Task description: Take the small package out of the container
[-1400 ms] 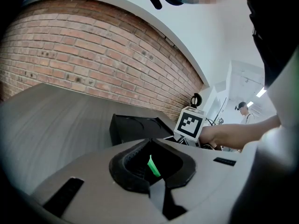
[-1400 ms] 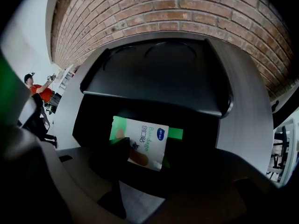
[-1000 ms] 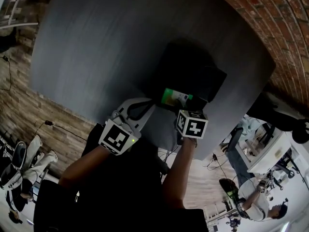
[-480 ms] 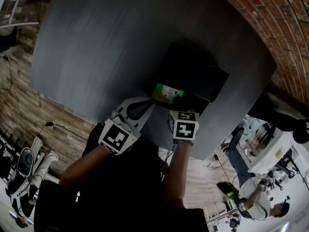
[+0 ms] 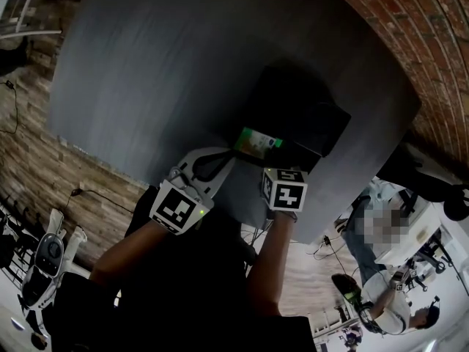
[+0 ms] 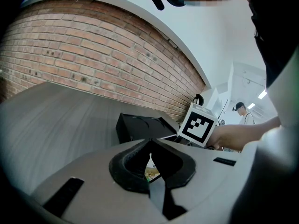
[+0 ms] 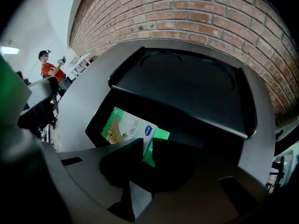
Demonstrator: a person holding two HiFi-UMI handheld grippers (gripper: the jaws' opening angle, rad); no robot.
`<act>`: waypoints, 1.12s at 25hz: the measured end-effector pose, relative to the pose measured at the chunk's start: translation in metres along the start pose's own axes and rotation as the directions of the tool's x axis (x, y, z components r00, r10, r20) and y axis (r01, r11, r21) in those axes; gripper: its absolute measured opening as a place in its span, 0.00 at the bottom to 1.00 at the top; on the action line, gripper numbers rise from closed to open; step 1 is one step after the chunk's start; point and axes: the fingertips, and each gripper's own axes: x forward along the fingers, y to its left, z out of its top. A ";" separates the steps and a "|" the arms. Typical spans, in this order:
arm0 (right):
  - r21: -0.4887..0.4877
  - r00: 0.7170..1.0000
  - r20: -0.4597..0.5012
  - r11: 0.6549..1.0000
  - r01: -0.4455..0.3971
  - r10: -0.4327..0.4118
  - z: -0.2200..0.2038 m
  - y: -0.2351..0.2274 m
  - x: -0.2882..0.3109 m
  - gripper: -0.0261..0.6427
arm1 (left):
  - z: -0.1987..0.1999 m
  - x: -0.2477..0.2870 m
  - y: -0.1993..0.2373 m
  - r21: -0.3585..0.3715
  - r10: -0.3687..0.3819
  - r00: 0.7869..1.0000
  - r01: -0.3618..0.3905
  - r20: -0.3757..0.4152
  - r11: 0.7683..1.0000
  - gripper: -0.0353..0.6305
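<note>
A small package (image 7: 127,127), white on its face with bright green edges, a blue oval badge and a tan picture at one corner, sits tilted at the near-left corner of a black container (image 7: 187,85) on a grey tabletop (image 5: 161,72).

The right gripper view alone shows that print. From the head view the small package (image 5: 256,142) is only a green and pale patch at the container's (image 5: 300,112) near edge. The left gripper view gives just a sliver of it past the jaws, but does show the right gripper's marker cube (image 6: 202,126) and the hand (image 6: 238,136) that holds it, in front of a brick wall (image 6: 93,59).

The right tongs (image 7: 145,146) pinch the package's green edge (their jaws have just been closing in, then eased slightly, with the edge between them). Their cube (image 5: 284,189) hangs over the tabletop's near edge. The left tongs (image 6: 150,148) are pressed together with nothing in them, pointed at the container (image 6: 140,127), and the package lies just beyond their tips. From above, the left tongs (image 5: 220,161) rest just beside the package, on its left.
</note>
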 end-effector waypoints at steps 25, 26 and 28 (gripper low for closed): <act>0.052 0.996 -0.027 0.995 -0.083 0.084 0.006 0.004 0.000 0.21 | 0.000 0.000 0.005 -0.006 -0.008 1.000 0.008 -0.006 1.000 0.11; 0.052 0.996 -0.025 0.995 -0.081 0.082 0.006 0.005 0.000 0.21 | 0.000 -0.001 0.006 -0.006 -0.009 1.000 0.009 -0.005 1.000 0.11; 0.052 0.997 -0.018 0.996 -0.078 0.079 0.006 0.007 -0.002 0.21 | -0.001 -0.003 0.007 -0.004 -0.009 1.000 0.009 -0.006 1.000 0.11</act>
